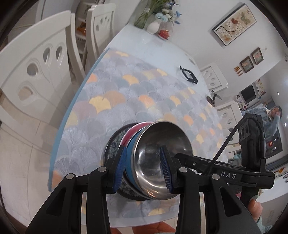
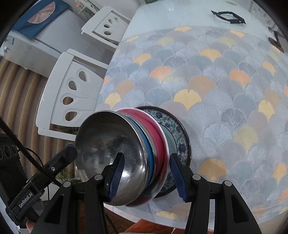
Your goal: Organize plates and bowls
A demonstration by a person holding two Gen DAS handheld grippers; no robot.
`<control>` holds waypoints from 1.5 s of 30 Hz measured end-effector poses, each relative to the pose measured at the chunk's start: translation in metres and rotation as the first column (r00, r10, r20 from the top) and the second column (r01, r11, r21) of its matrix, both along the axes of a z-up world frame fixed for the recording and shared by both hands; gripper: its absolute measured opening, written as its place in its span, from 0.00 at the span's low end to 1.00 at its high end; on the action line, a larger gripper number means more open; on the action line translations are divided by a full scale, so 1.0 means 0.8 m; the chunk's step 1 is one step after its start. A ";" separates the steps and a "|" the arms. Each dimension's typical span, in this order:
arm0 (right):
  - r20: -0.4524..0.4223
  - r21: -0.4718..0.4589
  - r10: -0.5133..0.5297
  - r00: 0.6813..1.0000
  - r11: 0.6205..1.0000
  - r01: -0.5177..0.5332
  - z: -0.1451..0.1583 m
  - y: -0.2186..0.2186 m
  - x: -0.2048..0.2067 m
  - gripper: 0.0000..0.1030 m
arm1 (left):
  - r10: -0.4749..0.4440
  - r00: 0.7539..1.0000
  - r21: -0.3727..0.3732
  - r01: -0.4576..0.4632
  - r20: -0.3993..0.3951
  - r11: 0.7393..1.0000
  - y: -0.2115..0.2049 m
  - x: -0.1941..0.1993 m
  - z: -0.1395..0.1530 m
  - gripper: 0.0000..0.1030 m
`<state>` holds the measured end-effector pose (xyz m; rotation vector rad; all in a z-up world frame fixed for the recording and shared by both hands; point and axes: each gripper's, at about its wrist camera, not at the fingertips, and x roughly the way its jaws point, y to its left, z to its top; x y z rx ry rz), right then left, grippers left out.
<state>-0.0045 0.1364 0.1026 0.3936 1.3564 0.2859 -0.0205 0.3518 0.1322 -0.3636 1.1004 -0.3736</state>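
Bowls and plate already nest in one stack (image 1: 144, 162), clamped by left gripper (image 1: 143, 167) and right gripper (image 2: 145, 177) above the bench (image 2: 216, 81); setting down remains.

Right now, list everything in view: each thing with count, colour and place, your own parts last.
steel bowl: one, silver, innermost of the nested stack, gripped from both sides
blue bowl: one, blue, next under it
pink bowl: one, pink, next
patterned plate: one, blue-and-white with dark rim, at the stack's back
tablecloth: one, grey and orange fan pattern, on the table
chairs: white, beside the table
flower vase: one, white, far table end
black frame: one, far on the table
left gripper: jaws clamped on the stack
right gripper: jaws clamped on the stack
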 end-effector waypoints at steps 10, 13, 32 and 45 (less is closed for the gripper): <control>0.110 -0.075 -0.036 0.993 0.996 0.045 0.047 -0.009 -0.015 0.50 | 0.038 0.994 0.041 -0.043 0.099 0.998 0.004 -0.014 0.039 0.36; 0.155 -0.115 -0.064 0.986 0.990 0.083 0.065 -0.008 -0.028 0.56 | 0.049 0.982 0.133 -0.074 0.181 0.988 0.001 -0.026 0.060 0.46; 0.267 -0.333 -0.202 0.942 0.898 0.287 0.081 -0.007 -0.089 0.80 | -0.029 0.918 0.337 -0.116 0.395 0.934 -0.052 -0.057 0.113 0.81; 0.251 -0.349 -0.265 0.931 0.872 0.342 0.071 -0.028 -0.099 0.80 | -0.069 0.887 0.393 -0.132 0.457 0.910 -0.074 -0.067 0.113 0.82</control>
